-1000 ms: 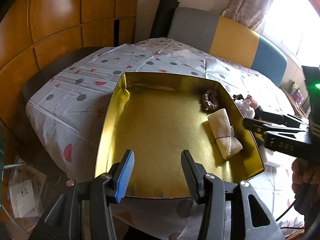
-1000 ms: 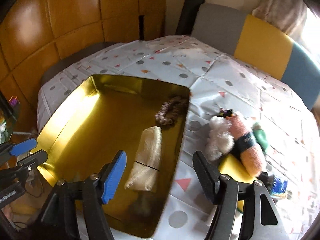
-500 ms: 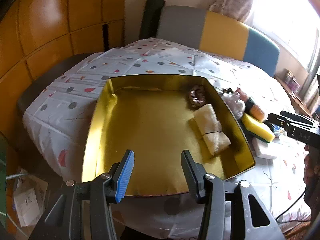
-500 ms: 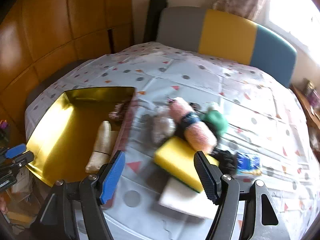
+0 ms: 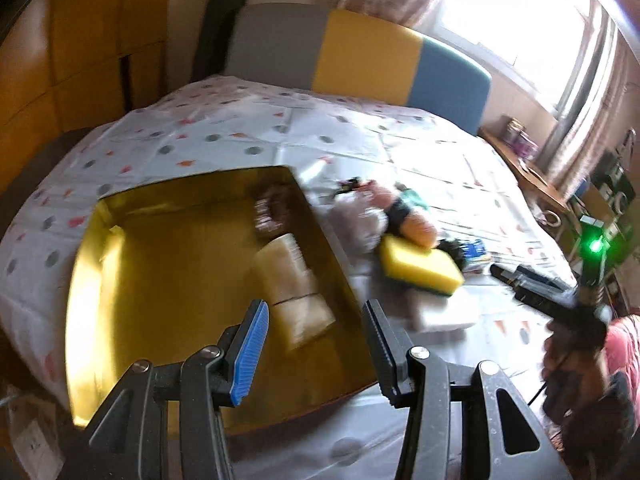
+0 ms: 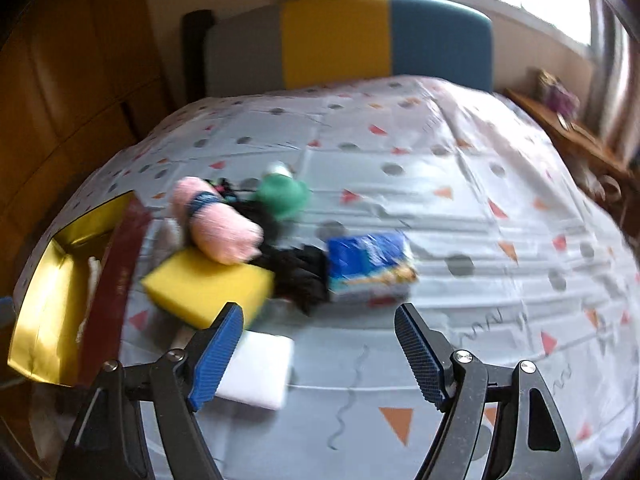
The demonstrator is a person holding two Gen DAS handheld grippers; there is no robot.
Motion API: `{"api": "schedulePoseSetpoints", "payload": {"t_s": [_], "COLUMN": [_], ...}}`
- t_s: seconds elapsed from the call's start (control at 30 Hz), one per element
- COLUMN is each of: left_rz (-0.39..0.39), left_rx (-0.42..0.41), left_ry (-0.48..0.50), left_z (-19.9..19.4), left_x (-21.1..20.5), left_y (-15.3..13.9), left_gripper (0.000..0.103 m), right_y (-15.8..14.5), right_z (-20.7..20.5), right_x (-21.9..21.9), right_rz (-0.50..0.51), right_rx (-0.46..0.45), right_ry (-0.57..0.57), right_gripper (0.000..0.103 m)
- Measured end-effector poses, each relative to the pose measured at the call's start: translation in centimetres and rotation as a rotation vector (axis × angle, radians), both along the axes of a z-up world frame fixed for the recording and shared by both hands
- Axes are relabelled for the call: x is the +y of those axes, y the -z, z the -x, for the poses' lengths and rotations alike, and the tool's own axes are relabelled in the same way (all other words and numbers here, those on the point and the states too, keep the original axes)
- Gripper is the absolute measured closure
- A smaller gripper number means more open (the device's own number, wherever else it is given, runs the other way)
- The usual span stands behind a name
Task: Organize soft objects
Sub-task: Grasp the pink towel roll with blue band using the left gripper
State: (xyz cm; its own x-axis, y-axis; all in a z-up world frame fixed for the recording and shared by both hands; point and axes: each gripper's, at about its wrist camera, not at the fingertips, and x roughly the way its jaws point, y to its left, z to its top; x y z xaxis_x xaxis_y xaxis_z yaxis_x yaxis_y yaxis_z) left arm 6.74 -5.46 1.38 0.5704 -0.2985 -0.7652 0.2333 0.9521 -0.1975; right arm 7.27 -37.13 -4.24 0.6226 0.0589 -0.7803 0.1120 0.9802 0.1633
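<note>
A gold tray (image 5: 168, 280) holds a rolled beige cloth (image 5: 292, 284) and a brown scrunchie (image 5: 272, 212). My left gripper (image 5: 315, 312) hovers open above the tray's near right corner, with nothing between its fingers. Right of the tray lies a pile: a yellow sponge (image 6: 208, 284), a pink roll with a dark band (image 6: 220, 220), a green plush (image 6: 282, 192), a black fabric item (image 6: 300, 272), a blue packet (image 6: 368, 264) and a white block (image 6: 256, 372). My right gripper (image 6: 319, 316) hangs over the cloth just in front of the pile, jaws opening, empty.
A tablecloth (image 6: 400, 160) with dots and triangles covers the table. A grey, yellow and blue chair back (image 6: 340, 36) stands at the far edge. Wooden panels (image 5: 80, 40) are on the left, and a cluttered sideboard (image 5: 540, 168) sits under the window on the right.
My right gripper swung right, from above the tray to the pile beside it, and its jaws widened. The left gripper shifted right too, so the tray moved left in its view.
</note>
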Motion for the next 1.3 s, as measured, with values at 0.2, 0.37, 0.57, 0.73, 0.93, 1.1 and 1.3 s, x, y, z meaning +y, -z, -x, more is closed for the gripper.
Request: {"api": "schedulePoseSetpoints", "payload": {"t_s": [0.2, 0.37, 0.57, 0.73, 0.93, 1.1, 1.3], "left_rz": [0.045, 0.121, 0.168, 0.195, 0.190, 0.149, 0.135], "left_rx": [0.068, 0.170, 0.280, 0.328, 0.362, 0.300, 0.183], "left_ry": [0.077, 0.099, 0.036, -0.009, -0.057, -0.003, 0.145], "left_z": [-4.3, -8.7, -13.1, -15.8, -17.5, -16.5, -12.4], "left_x": [-6.0, -10.3, -13.0, -14.6, -15.8, -16.4, -15.4], "left_y": [-0.2, 1.6, 4.8, 6.7, 8.8, 8.4, 4.4], "left_gripper": [0.054, 0.054, 0.044, 0.030, 0.042, 0.064, 0.064], "right_y": [-0.5, -1.0, -1.3, -1.4, -1.6, -1.6, -1.3], "right_z": [-0.1, 0.2, 0.2, 0.2, 0.2, 0.2, 0.1], "right_x": [-1.9, -2.4, -2.6, -2.7, -2.9, -3.2, -3.3], "right_rz": [-0.048, -0.077, -0.106, -0.132, -0.148, -0.149, -0.139], "right_rx": [-0.015, -0.038, -0.043, -0.048, -0.060, -0.059, -0.044], "right_ry": [0.079, 0.103, 0.112, 0.108, 0.111, 0.121, 0.127], "right_gripper": [0.022, 0.019, 0.017, 0.016, 0.016, 0.016, 0.016]}}
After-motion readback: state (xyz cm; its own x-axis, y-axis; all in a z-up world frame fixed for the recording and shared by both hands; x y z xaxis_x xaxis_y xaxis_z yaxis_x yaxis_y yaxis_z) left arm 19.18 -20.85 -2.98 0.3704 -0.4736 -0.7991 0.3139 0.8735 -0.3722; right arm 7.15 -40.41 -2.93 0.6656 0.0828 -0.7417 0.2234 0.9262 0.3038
